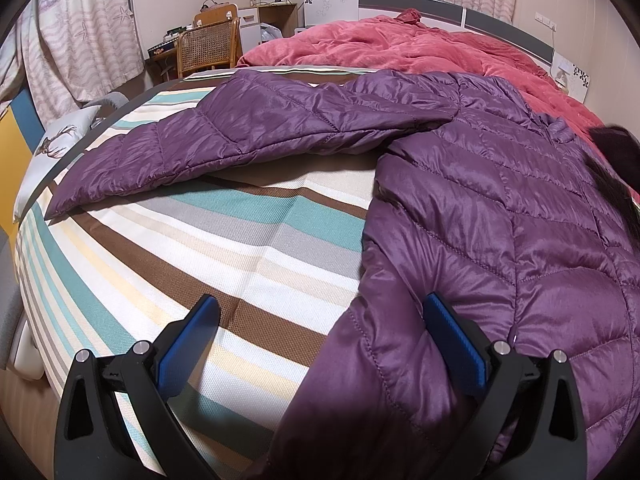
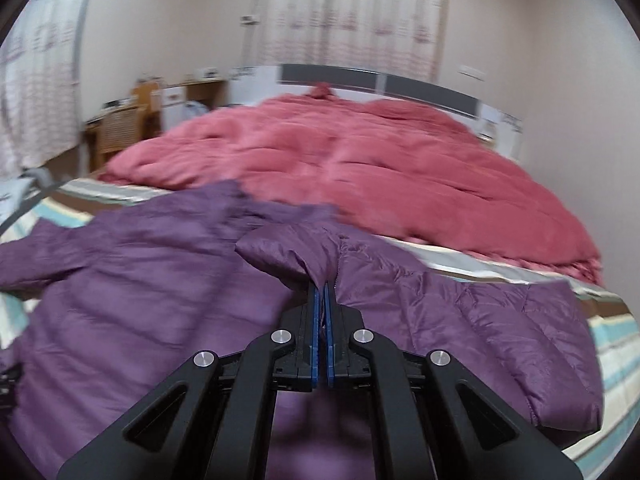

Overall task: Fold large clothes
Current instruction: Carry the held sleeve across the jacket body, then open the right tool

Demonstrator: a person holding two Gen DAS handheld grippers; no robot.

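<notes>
A purple quilted puffer jacket (image 1: 500, 216) lies spread on the striped bed sheet (image 1: 224, 240), one sleeve (image 1: 224, 136) stretched out to the left. My left gripper (image 1: 320, 312) is open low over the jacket's left hem edge; its right blue pad (image 1: 456, 344) rests against the fabric, its left pad over bare sheet. In the right wrist view my right gripper (image 2: 323, 286) is shut on a pinched fold of the jacket (image 2: 304, 256) and holds it lifted above the jacket's body (image 2: 132, 280). The other sleeve (image 2: 520, 340) lies to the right.
A red quilt (image 2: 360, 168) is heaped on the far half of the bed, against the headboard (image 1: 500, 16). A wicker chair (image 1: 208, 46) and desk stand at the far left by curtains. A deer-print cushion (image 1: 60, 140) lies beyond the bed's left edge.
</notes>
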